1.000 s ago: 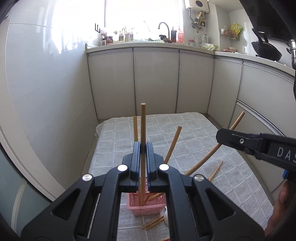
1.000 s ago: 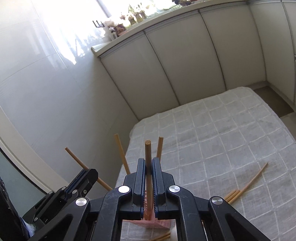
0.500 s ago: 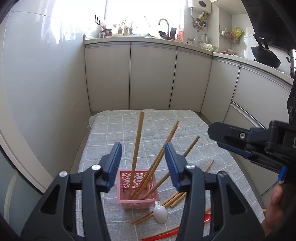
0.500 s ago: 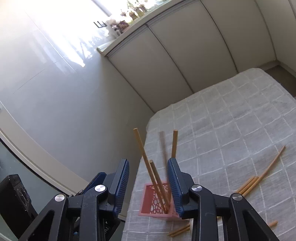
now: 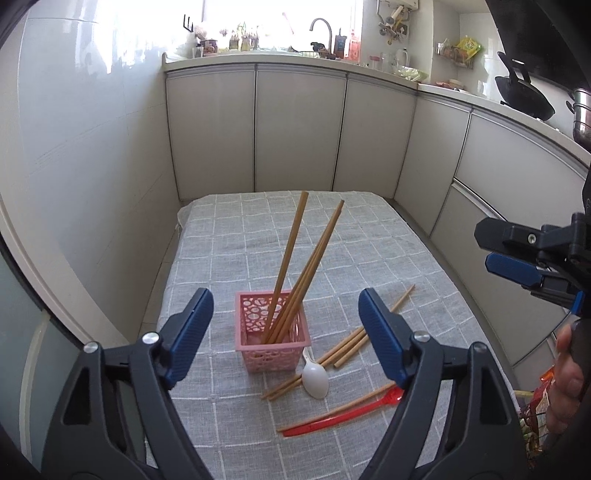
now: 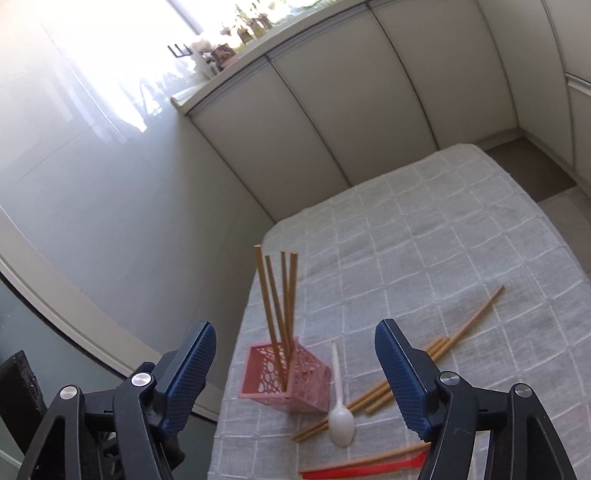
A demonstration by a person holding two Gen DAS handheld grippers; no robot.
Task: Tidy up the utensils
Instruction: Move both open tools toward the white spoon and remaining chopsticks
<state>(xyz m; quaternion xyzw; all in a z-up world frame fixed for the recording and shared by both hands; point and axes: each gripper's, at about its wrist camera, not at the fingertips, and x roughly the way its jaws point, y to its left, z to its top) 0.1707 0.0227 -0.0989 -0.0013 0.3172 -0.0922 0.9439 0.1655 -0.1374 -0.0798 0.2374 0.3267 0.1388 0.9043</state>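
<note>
Strong daylight pours in from the window (image 5: 255, 18) above the counter, blowing out to white there and throwing glare across the glossy wall (image 6: 74, 122) in both views. The grey tablecloth (image 5: 229, 240) is evenly lit with only soft shadows. Both pictures are sharp at centre, with cabinet lines bowed and corners dark at the fisheye edges.
</note>
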